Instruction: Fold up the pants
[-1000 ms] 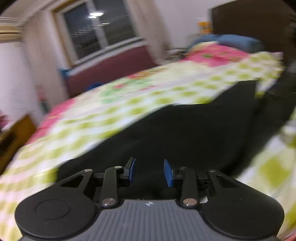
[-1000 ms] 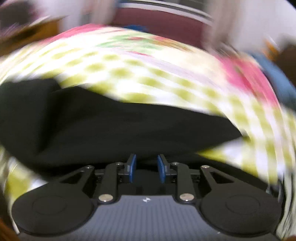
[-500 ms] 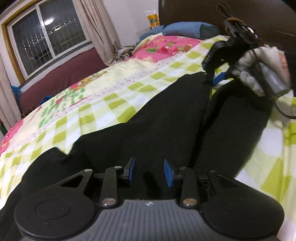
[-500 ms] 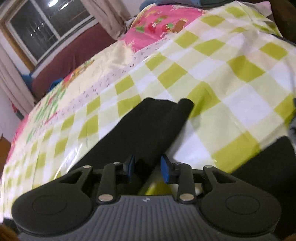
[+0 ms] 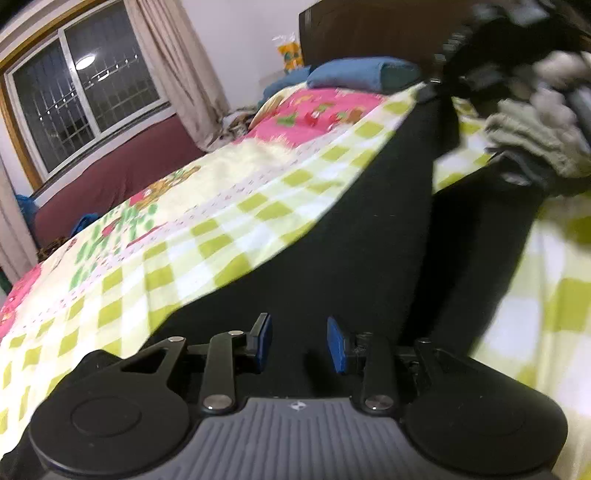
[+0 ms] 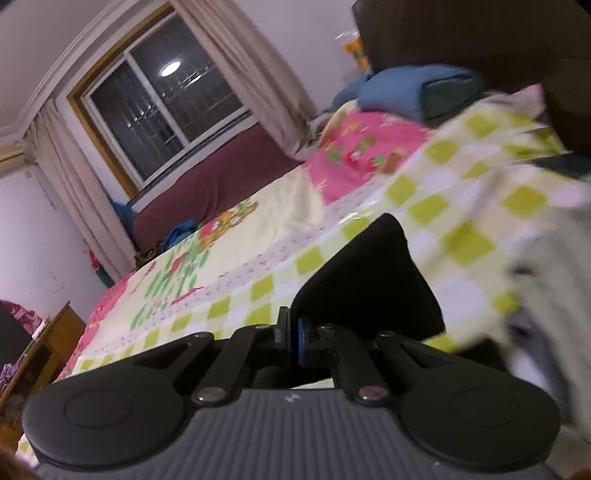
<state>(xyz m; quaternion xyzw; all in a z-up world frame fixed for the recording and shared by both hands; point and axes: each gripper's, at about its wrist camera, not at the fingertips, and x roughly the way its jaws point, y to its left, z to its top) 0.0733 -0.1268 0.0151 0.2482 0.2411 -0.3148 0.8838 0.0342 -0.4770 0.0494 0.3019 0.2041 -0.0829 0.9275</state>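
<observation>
Pants (image 6: 373, 280) | clamped in right gripper (image 6: 293, 338) jaws | left gripper (image 5: 299, 343) jaws apart above cloth

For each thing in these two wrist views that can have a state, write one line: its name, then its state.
Pants: spread on the bedspread, one leg end lifted.
Left gripper: open over the pants, nothing pinched.
Right gripper: jaws just closed, shut on the pants' leg end.
Curtains: drawn back.
Window: uncovered, dark outside.

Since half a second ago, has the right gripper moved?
Yes. In the left wrist view the right gripper has gone up, towards the dark headboard, lifting a black pants leg off the checked bedspread. Its jaws have just closed on the fabric.
</observation>
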